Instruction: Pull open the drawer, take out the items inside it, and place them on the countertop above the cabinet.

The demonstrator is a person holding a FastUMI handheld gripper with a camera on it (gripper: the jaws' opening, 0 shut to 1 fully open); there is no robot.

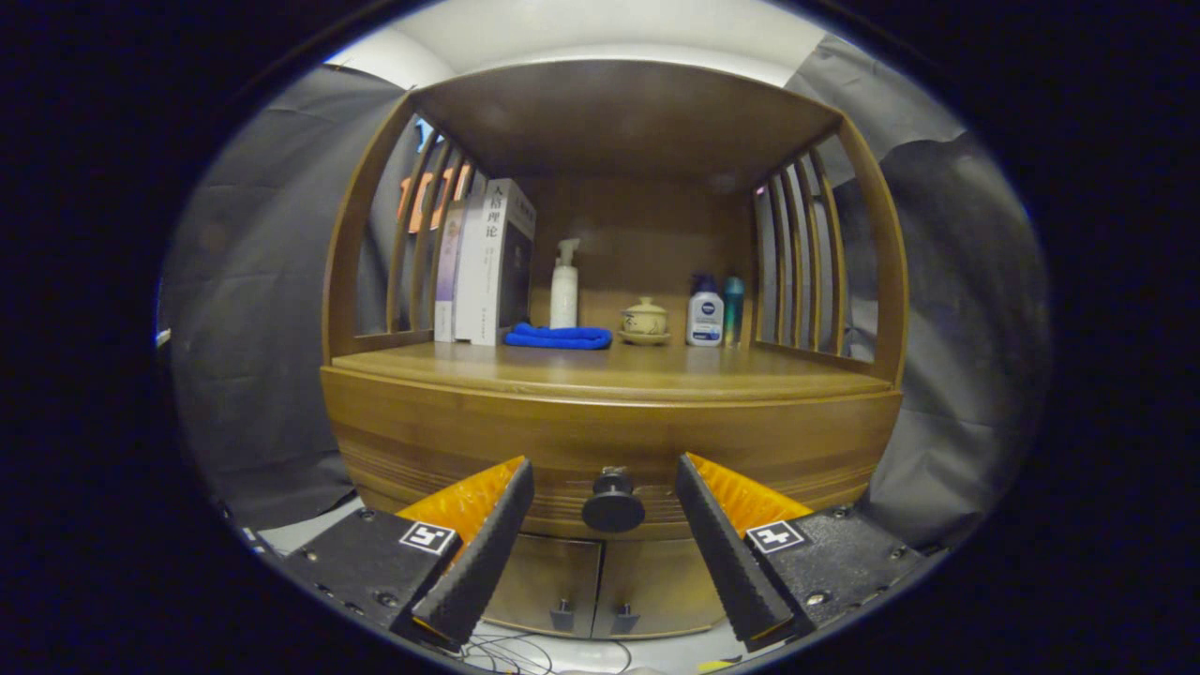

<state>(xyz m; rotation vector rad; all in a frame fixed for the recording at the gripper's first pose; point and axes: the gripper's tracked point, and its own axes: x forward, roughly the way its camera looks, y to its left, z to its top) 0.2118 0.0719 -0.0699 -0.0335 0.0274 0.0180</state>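
Between spread claw [605, 487] fingers: knob [613, 506].

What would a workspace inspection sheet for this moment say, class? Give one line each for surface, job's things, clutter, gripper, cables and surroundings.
Surface: wooden countertop bare along its front.
Job's things: drawer closed; its dark round knob sits between the jaws, untouched.
Clutter: at the back of the countertop stand books, a blue cloth, a pump bottle, a lidded cup and two small bottles.
Gripper: gripper open, jaws either side of the knob.
Cables: thin wires on the floor below the cabinet doors.
Surroundings: grey cloth on both sides.
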